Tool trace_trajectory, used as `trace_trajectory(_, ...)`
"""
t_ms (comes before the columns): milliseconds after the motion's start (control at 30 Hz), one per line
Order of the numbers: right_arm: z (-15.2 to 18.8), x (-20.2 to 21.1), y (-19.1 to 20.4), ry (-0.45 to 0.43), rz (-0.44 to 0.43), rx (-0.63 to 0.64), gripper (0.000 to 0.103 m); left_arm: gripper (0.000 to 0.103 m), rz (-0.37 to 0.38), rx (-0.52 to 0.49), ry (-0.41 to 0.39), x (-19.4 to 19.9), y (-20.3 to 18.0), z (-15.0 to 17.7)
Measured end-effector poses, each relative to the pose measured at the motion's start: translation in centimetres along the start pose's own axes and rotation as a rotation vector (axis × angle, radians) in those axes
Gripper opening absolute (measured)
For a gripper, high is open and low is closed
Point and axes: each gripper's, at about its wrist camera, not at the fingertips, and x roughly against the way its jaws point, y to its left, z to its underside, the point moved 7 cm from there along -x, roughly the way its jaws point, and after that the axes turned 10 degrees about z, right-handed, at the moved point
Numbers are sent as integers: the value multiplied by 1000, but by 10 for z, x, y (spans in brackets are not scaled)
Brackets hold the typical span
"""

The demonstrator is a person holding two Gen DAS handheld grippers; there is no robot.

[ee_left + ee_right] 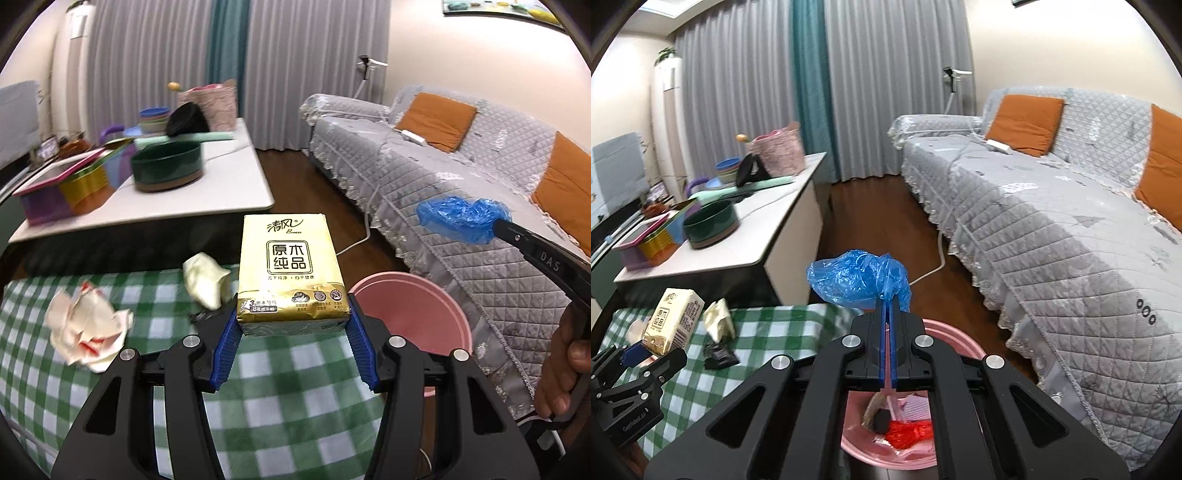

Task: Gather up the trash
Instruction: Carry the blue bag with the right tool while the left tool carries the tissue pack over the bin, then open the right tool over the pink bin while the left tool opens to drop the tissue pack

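The left gripper [293, 321] holds a gold pack of tissues [291, 271]. Its two blue pads [227, 347] are spread about halfway apart and press on the two sides of the pack near its bottom end. The pack is lifted up above the green and white checked cloth [155, 328]. In the right wrist view the same pack [673, 320] shows at the near left, tilted, with the left gripper [646, 356] under it. The right gripper [887, 306] has its blue pads pressed tight together. They pinch a crumpled blue plastic bag [858, 278] by one edge, and the bag puffs out past the tips. In the left wrist view this bag [461, 218] hangs at the right, in front of the grey sofa [461, 162], and a hand [565, 354] shows at the right edge. The pink bin [886, 439] sits on the floor right under the right gripper, just beside the cloth. Inside it lie bits of trash, some red and some dark. Still on the cloth are a crumpled white and red paper [86, 334] at the near left, a pale crumpled wrapper [207, 278] just left of the pack, and a small dark scrap [720, 356].
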Motion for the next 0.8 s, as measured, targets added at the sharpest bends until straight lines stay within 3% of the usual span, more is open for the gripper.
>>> trace_trajectory(233,-6,-10,-31,1,67,-34,1,52,44,-25,9,-27,-25,-11)
trace_trajectory(800,11,-43,-69,76,116,-95,1,53,118,-61,85,-91,-81,-6)
